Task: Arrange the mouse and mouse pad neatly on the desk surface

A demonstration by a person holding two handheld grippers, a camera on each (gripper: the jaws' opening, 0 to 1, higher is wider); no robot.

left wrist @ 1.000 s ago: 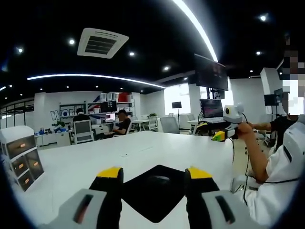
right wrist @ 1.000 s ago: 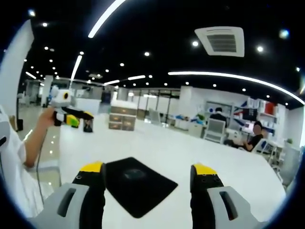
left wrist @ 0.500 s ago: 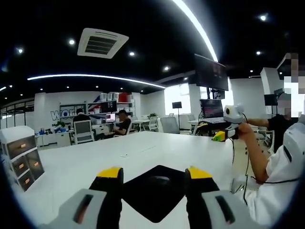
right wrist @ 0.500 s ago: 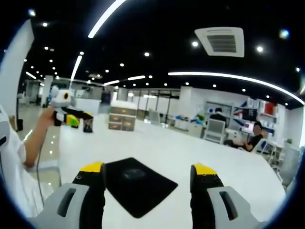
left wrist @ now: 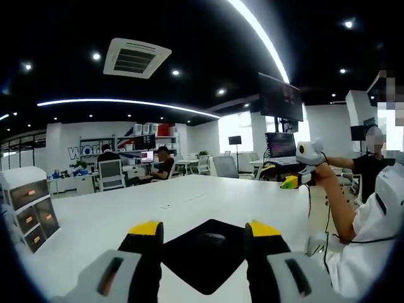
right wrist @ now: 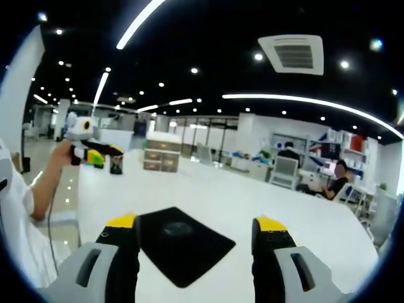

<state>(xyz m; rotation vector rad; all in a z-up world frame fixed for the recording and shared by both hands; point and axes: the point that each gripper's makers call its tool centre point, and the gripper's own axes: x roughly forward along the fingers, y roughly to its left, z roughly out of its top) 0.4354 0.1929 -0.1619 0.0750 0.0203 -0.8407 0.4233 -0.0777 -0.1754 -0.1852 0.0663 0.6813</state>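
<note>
Almost nothing has shifted over the last second — both views sit nearly as they did, and the black mouse pad (left wrist: 205,255) lies in the same spot on the white desk (left wrist: 95,218), with the dark mouse (left wrist: 211,238) resting on it near its middle.

Seen from the left gripper view, the left gripper (left wrist: 204,228) hangs just above the desk with its yellow-tipped jaws spread wide; the pad and mouse show in the gap between them, beyond the tips, and the jaws grip nothing and touch nothing. Off to the right a person's hand (left wrist: 326,170) holds the right gripper up in the air, well clear of the desk.

From the right gripper view, the right gripper (right wrist: 197,222) is likewise wide apart and empty, its jaws framing the mouse pad (right wrist: 183,243) and the mouse (right wrist: 177,228) — the pad lies skewed, one corner pointing toward the camera. At the left of that view a hand holds the left gripper (right wrist: 95,153) aloft. A small set of drawers (left wrist: 28,208) stands at the desk's far left.
</note>
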